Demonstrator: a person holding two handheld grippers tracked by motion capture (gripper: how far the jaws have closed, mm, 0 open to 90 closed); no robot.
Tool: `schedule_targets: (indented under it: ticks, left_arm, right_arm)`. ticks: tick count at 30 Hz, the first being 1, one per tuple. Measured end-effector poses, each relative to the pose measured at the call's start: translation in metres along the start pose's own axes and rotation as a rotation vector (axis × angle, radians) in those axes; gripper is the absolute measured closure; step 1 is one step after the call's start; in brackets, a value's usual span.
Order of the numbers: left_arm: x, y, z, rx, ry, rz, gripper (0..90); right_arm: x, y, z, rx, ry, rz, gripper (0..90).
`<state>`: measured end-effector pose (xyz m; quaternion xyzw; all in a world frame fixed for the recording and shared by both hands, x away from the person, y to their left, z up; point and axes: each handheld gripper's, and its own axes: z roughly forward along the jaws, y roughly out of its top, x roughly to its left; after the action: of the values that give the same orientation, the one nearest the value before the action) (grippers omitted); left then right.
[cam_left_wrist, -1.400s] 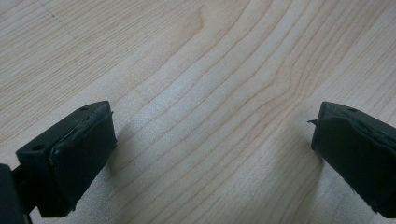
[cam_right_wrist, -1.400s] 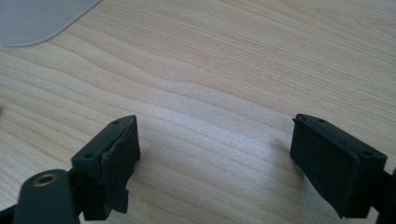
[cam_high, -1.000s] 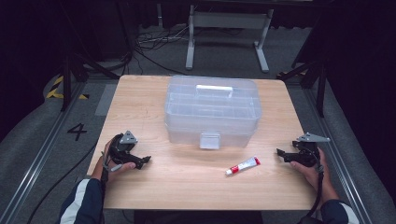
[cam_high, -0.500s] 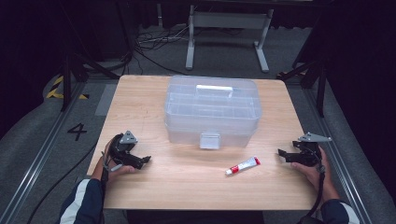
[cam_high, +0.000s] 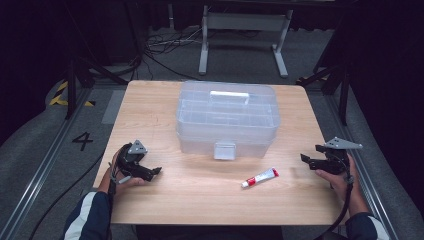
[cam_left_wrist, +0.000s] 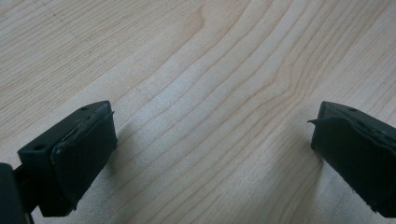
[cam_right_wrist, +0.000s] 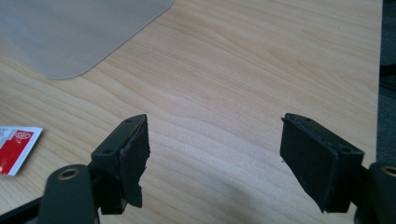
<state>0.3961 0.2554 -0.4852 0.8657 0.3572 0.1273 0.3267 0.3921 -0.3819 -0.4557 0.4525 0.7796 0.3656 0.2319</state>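
Observation:
A clear plastic box (cam_high: 227, 117) with a white handle and a front latch stands shut in the middle of the wooden table (cam_high: 150, 110). A small red and white tube (cam_high: 260, 177) lies flat in front of it, toward the right. My left gripper (cam_high: 152, 172) rests at the front left, open, with bare wood between its jaws (cam_left_wrist: 210, 154). At the table's right edge my right gripper (cam_high: 306, 159) points toward the tube. It is open, its jaws have just been closing a little, and nothing is between them (cam_right_wrist: 215, 154). The tube (cam_right_wrist: 16, 144) lies to their left.
The box's corner (cam_right_wrist: 74, 32) shows at the upper left of the right gripper view. Dark floor, cables and a metal stand (cam_high: 240, 22) lie beyond the table's far edge. A rail (cam_high: 45, 165) runs along the left side.

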Motion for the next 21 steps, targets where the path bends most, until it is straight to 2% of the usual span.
schedule_targets:
  ticks: [5,17,21]
  left_arm:
    - [0.000,0.000,0.000,0.000,0.001,0.001,0.4]
    - [0.000,0.000,0.000,-0.001,-0.001,0.000,0.4]
    - [0.000,0.000,0.000,-0.001,-0.001,-0.001,0.4]
  right_arm:
    - [0.001,0.009,-0.004,-0.009,0.006,-0.017,25.1]
    - [0.002,0.046,-0.021,-0.076,0.004,-0.061,26.7]
    - [0.002,0.053,-0.023,-0.088,0.005,-0.067,27.5]
